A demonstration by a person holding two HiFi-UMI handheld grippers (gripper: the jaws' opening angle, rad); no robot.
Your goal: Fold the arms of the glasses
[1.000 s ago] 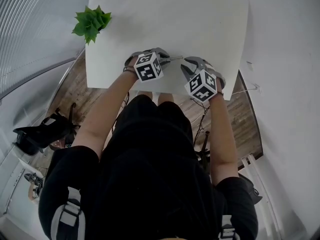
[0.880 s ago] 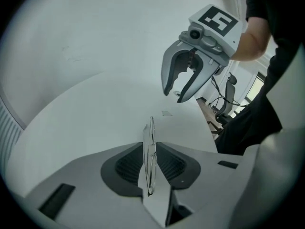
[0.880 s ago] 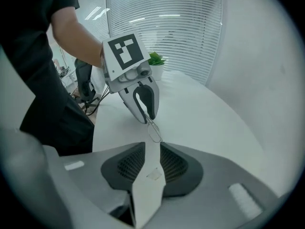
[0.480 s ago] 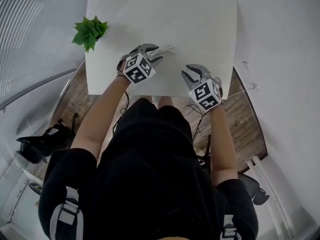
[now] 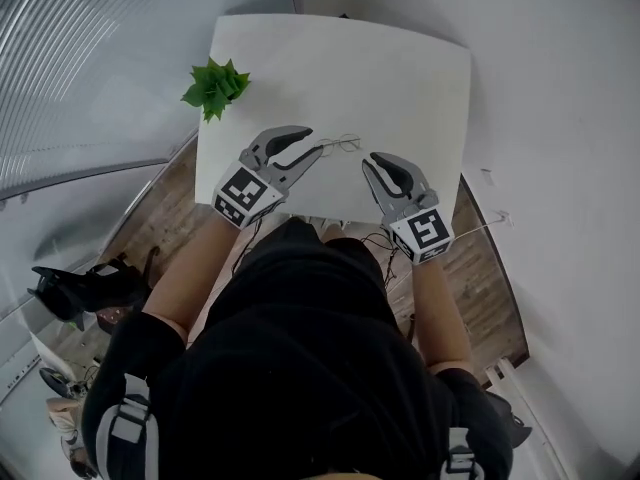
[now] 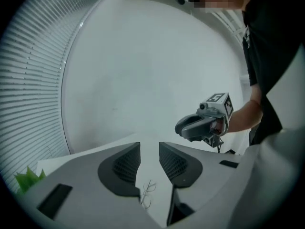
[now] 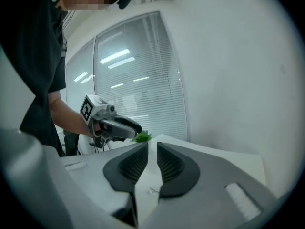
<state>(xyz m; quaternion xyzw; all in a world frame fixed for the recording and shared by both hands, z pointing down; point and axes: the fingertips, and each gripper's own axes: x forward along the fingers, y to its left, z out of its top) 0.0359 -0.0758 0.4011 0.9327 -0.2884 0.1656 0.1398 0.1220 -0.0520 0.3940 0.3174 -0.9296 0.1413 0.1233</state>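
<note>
Thin wire-framed glasses [image 5: 342,144] lie on the white table [image 5: 400,78] near its front edge. In the left gripper view the glasses [image 6: 147,195] show small, far below the jaws. My left gripper [image 5: 314,144] hangs above the table just left of them; its jaws are closing with nothing between them. My right gripper [image 5: 372,164] hangs to their right, its jaws narrowly apart, closing and empty. Each gripper sees the other: the right gripper [image 6: 196,126] and the left gripper [image 7: 127,128]. Whether the arms are folded is too small to tell.
A small green plant [image 5: 216,87] stands at the table's left edge, also the plant [image 7: 142,137] behind the left gripper. White walls and window blinds [image 6: 33,80] surround the table. Wooden floor [image 5: 150,203] shows below its front edge.
Both grippers have lifted up off the table and tilted toward level. The glasses stay lying on the table, free of both. The head view has shifted, so the table appears further right.
</note>
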